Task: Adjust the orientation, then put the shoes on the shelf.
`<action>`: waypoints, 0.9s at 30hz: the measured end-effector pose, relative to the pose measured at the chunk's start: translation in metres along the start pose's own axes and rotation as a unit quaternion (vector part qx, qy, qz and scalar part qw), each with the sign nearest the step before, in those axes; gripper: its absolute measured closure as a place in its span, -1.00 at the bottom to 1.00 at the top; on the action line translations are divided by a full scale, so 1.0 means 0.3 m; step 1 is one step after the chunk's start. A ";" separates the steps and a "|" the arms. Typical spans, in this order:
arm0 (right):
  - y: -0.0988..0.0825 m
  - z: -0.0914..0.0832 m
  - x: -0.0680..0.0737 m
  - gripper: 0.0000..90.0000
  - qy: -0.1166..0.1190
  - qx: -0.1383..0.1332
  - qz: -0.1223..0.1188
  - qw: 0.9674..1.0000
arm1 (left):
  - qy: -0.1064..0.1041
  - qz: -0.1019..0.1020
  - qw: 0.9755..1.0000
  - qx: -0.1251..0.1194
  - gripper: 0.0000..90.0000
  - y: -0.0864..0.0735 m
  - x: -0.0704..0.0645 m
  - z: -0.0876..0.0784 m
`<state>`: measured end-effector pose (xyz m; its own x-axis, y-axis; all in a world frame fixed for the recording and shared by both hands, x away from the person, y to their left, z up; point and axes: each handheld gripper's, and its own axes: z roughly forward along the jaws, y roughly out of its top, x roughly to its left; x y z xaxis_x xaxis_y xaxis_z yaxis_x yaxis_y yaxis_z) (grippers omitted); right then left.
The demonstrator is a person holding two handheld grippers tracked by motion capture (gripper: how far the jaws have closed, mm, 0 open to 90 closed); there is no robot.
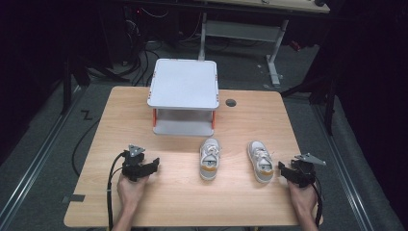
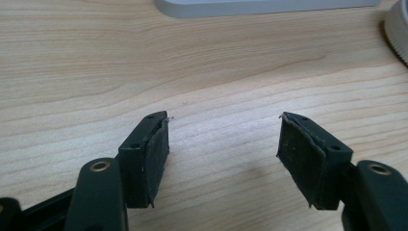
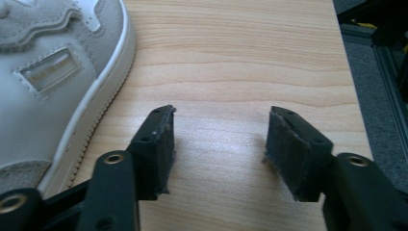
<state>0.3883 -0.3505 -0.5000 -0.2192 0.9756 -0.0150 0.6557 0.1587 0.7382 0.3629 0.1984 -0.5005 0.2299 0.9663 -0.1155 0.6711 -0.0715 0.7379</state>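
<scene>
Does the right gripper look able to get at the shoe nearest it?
Probably yes. The right gripper sits just beside the right shoe, its jaws open with nothing between them, and bare table around leaves the way free.

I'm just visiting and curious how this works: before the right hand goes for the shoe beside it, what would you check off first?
1. Right gripper open with nothing between its fingers: ok.
2. Right shoe upright on its sole: ok.
3. Right gripper lined up on that shoe: not ok; in the right gripper view the shoe lies left of the fingers, not between them.
4. Left gripper open with nothing in it, over bare table: ok.
5. Left shoe apart from the right one, so it will not be bumped: ok.
6. Top of the small shelf free for the shoes: ok; lower level, cannot tell.
</scene>
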 end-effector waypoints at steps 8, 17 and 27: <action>-0.002 -0.011 -0.011 0.18 0.005 0.001 0.010 1.000 | 0.018 0.010 1.000 -0.015 -0.20 -0.017 0.003 0.008; 0.021 -0.102 0.010 0.24 0.049 -0.033 0.010 0.998 | 0.044 0.040 0.998 -0.003 -0.25 -0.014 -0.021 0.015; 0.116 -0.153 0.147 0.22 0.130 -0.041 -0.062 0.989 | 0.041 0.037 0.998 -0.004 -0.27 -0.014 -0.020 0.015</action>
<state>0.3684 -0.3089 -0.4441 -0.4805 0.8752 0.0570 0.5539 0.2523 0.7935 0.3619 0.1917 -0.5060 0.2195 0.9756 -0.0059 0.6485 -0.1414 0.7480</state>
